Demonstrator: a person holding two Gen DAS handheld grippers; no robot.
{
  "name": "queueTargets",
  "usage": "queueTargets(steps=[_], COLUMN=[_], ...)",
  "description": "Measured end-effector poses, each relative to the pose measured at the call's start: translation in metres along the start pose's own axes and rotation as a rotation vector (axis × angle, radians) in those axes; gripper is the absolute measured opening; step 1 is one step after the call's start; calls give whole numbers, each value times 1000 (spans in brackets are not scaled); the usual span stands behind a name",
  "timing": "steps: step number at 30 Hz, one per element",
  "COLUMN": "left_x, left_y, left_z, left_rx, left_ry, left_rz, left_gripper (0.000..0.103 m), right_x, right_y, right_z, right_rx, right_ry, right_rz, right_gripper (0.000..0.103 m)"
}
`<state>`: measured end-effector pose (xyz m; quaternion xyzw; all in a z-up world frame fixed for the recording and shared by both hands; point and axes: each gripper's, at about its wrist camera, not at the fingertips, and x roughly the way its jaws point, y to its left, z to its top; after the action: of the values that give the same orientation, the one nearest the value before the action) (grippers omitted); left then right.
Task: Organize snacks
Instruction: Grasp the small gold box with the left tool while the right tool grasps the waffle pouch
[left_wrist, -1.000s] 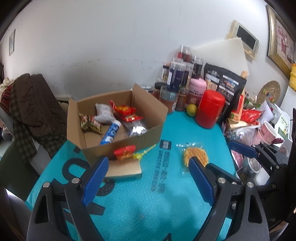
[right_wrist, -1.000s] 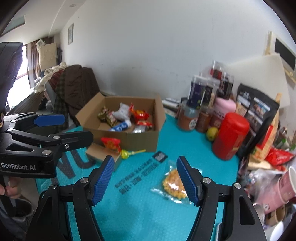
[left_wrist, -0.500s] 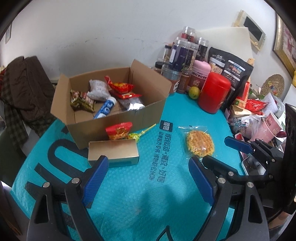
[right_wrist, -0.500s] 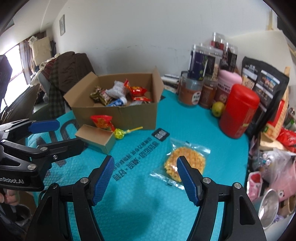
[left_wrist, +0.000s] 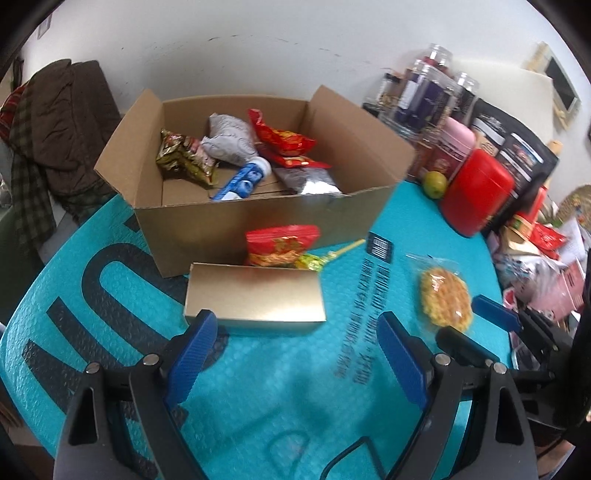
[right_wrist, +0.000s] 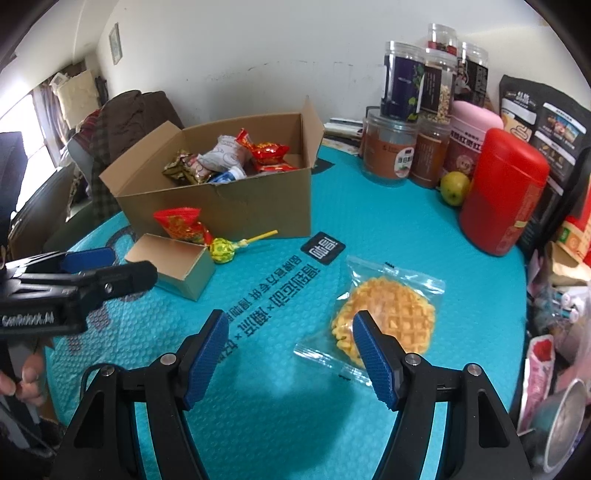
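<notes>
An open cardboard box (left_wrist: 258, 218) (right_wrist: 221, 203) holds several snack packets. In front of it on the teal mat lie a gold box (left_wrist: 255, 297) (right_wrist: 173, 264), a red packet (left_wrist: 280, 245) (right_wrist: 181, 223) and a green lollipop (left_wrist: 314, 260) (right_wrist: 223, 251). A wrapped waffle (left_wrist: 445, 299) (right_wrist: 384, 317) lies to the right. My left gripper (left_wrist: 295, 354) is open, just short of the gold box. My right gripper (right_wrist: 291, 354) is open, its right finger over the waffle's near edge.
Jars (right_wrist: 417, 92), a pink tin (right_wrist: 469, 140), a red canister (right_wrist: 502, 192), a green fruit (right_wrist: 454, 188) and dark bags (right_wrist: 543, 122) crowd the back right. Clutter and a metal cup (right_wrist: 565, 428) line the right edge. A coat-draped chair (left_wrist: 55, 147) stands left.
Both grippers have moved forward and down toward the mat. The left has closed in on the gold box, the right on the waffle. Both stay open.
</notes>
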<state>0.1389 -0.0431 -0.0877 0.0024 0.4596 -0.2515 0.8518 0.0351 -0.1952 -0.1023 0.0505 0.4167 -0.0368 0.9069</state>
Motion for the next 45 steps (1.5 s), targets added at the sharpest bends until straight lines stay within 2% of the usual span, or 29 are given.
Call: queueTargets(steps=[7, 11, 12, 15, 20, 29, 34, 41, 45], left_x=[29, 38, 41, 49, 53, 38, 24, -2, 9], left_y=[11, 8, 8, 16, 35, 3, -14, -15, -3], left_z=[7, 9, 9, 12, 12, -18, -26, -14, -5], left_rx=[-2, 58, 66, 29, -84, -33, 24, 80, 92], left_ry=[41, 40, 40, 75, 120, 170, 132, -49, -36], left_rz=[81, 173, 172, 115, 18, -80, -93, 7, 38], left_gripper=[89, 89, 94, 101, 102, 102, 102, 102, 102], right_x=[12, 18, 20, 23, 22, 15, 10, 16, 22], right_y=[-8, -11, -11, -12, -13, -24, -31, -36, -34], right_z=[0, 0, 0, -1, -2, -6, -11, -16, -15], right_rx=[12, 12, 13, 20, 20, 46, 62, 88, 87], right_ry=[14, 25, 30, 41, 43, 38, 33, 53, 56], right_rz=[-6, -14, -16, -13, -14, -31, -47, -50, -92], right_gripper=[71, 71, 71, 71, 71, 71, 71, 71, 71])
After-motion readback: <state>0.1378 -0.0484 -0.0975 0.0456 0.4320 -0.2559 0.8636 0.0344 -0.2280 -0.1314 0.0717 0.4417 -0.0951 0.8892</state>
